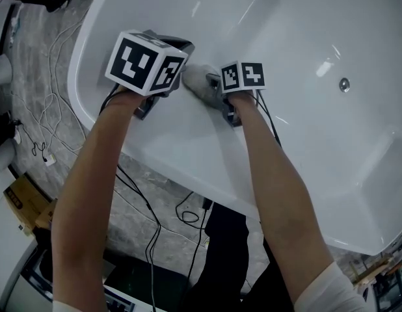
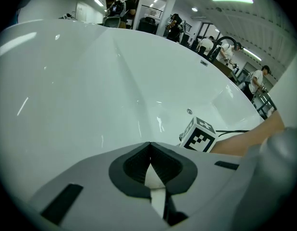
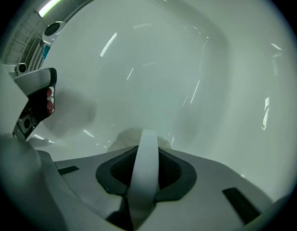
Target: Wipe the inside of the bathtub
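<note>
— What does the tub hold?
— The white, glossy, oval bathtub has a crumpled grey cloth in it. The cloth lies against the smooth, sloping inner wall, near the rim. A small round metal drain sits well apart from it on the basin's flat bottom.

— Which gripper has the cloth?
— The right gripper. Its jaws are clenched on it. A flat pale band runs between the ribbed black pads, and the fuzzy grey bulk bunches just past the tips against the wall.

— And the other one?
— The left gripper has its jaws closed tip to tip, and I can make out nothing caught between them. It hangs over the same wall, just beside the cloth.

— What's outside the tub?
— There is a grey marbled stone floor with thin white cables strewn loosely across it. A brown cardboard box stands near the picture's left edge.
</note>
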The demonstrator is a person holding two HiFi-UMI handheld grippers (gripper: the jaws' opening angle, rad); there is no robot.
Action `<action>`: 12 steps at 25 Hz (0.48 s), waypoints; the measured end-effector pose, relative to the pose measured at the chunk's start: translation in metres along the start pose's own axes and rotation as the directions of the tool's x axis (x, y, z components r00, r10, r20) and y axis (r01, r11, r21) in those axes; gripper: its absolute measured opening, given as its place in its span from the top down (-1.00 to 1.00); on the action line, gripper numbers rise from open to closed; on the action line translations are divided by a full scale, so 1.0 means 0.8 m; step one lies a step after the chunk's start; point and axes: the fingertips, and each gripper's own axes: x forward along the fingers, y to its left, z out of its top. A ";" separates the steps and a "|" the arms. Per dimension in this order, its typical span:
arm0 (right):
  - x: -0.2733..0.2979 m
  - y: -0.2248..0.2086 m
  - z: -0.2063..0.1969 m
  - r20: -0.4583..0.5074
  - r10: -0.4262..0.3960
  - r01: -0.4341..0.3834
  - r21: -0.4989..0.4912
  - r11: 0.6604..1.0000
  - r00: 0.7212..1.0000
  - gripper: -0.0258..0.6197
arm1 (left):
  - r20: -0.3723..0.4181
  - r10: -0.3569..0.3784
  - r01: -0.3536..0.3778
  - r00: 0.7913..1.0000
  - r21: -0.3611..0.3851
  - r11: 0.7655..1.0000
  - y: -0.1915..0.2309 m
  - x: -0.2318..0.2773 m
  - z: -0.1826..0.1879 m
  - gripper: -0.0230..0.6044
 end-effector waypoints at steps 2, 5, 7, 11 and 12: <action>0.001 -0.009 -0.004 -0.008 -0.022 0.022 0.001 1.000 1.000 0.63 | -0.011 -0.012 0.012 1.000 0.013 1.000 -0.003 0.006 -0.003 0.89; 0.003 -0.025 -0.013 -0.027 -0.065 0.065 0.011 0.998 0.998 0.63 | -0.037 -0.018 0.019 0.999 0.039 0.999 -0.003 0.014 -0.012 0.89; -0.006 -0.044 -0.022 -0.041 -0.093 0.094 0.022 0.995 0.995 0.63 | -0.047 -0.029 0.032 0.998 0.050 0.998 -0.013 0.022 -0.012 0.89; -0.037 -0.093 -0.049 -0.073 -0.138 0.142 0.048 0.989 0.988 0.63 | -0.077 -0.059 0.065 0.995 0.080 0.995 -0.051 0.047 -0.010 0.89; -0.043 -0.104 -0.055 -0.077 -0.146 0.151 0.060 0.987 0.986 0.63 | -0.085 -0.064 0.071 0.994 0.088 0.994 -0.057 0.055 -0.010 0.89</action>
